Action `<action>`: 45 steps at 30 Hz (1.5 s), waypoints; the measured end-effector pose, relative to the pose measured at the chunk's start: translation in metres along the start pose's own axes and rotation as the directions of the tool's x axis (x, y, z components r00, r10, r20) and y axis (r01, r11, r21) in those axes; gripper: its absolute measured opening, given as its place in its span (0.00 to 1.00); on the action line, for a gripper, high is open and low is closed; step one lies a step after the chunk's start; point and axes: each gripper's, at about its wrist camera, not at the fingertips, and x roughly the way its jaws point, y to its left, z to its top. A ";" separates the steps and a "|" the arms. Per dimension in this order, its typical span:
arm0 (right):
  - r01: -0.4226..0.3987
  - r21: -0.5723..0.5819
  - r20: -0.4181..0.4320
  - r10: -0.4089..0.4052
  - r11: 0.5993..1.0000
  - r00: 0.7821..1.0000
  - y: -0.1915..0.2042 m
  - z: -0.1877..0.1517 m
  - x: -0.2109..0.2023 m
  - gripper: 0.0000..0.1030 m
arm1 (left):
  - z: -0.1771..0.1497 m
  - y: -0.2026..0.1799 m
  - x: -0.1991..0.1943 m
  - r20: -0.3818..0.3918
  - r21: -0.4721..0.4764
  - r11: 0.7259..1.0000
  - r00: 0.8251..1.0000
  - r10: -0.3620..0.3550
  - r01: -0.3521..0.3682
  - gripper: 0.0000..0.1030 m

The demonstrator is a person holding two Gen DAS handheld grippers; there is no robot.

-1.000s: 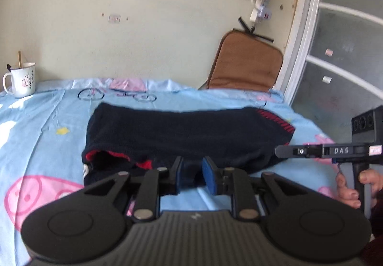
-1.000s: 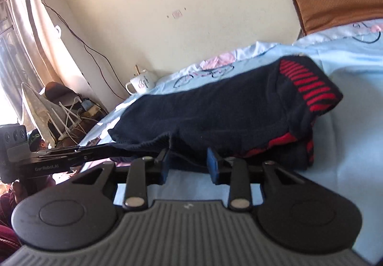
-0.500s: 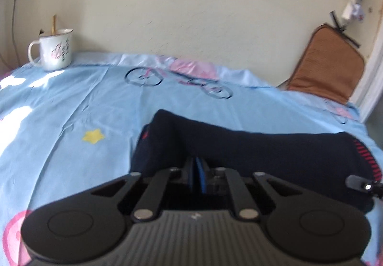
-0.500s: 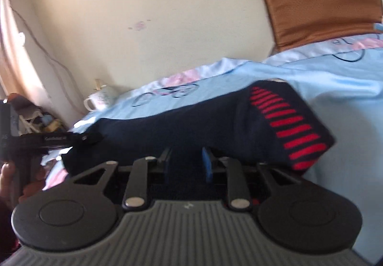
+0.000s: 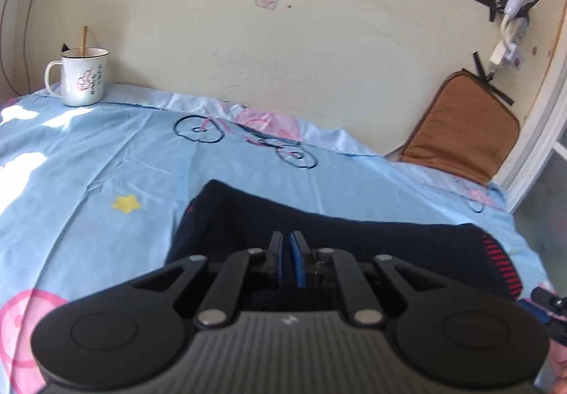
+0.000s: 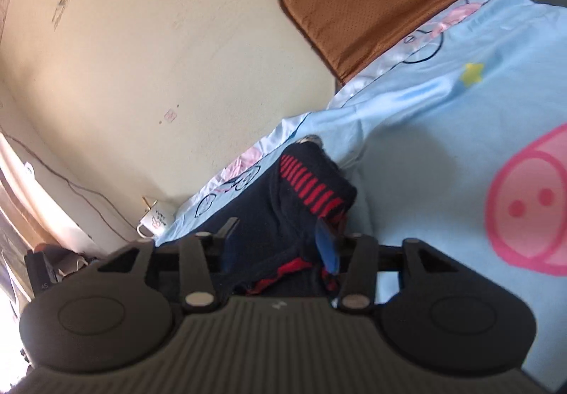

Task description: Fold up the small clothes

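Note:
A small dark navy garment (image 5: pixel 354 238) with red stripes lies folded on the light blue bedsheet (image 5: pixel 106 174). My left gripper (image 5: pixel 290 245) is shut, its blue pads together on the garment's near edge. In the right wrist view the garment (image 6: pixel 283 217) is bunched between the fingers of my right gripper (image 6: pixel 276 234), which stand apart; the blue right pad (image 6: pixel 326 245) presses against the cloth near the red-striped cuff (image 6: pixel 312 186). This view is tilted.
A white mug (image 5: pixel 82 77) with a stick in it stands at the sheet's far left by the wall. A brown cushion (image 5: pixel 460 131) leans on the wall at the far right. A lamp and plug (image 5: pixel 514 11) are taped to the wall.
Both grippers moved forward onto the garment. The left gripper closed on its near edge. The right gripper rolled to a tilt and the cloth now sits bunched between its fingers.

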 end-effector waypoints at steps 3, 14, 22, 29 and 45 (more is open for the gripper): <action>0.026 0.089 -0.013 -0.025 0.996 1.000 -0.015 -0.001 -0.011 0.64 | 0.004 -0.030 0.009 -0.042 0.018 0.993 0.992 -0.116 0.117 0.07; 0.042 0.057 -0.097 -0.037 0.997 0.995 -0.004 -0.003 0.035 0.63 | -0.019 -0.062 0.090 -0.221 0.029 0.975 0.953 -0.207 0.219 0.06; 0.028 0.109 -0.134 -0.013 0.994 0.991 0.006 -0.007 0.061 0.26 | -0.011 -0.059 0.075 -0.235 0.008 0.976 0.949 -0.209 0.217 0.06; -0.071 -0.132 -0.067 0.062 0.989 0.996 0.093 0.010 0.048 0.24 | 0.018 0.015 0.000 0.012 -0.165 0.951 0.965 -0.264 0.262 0.18; -0.332 -0.661 -0.424 0.031 0.673 0.905 0.232 -0.112 0.192 0.38 | 0.004 0.127 -0.070 0.157 -0.337 0.921 0.976 -0.150 0.195 0.26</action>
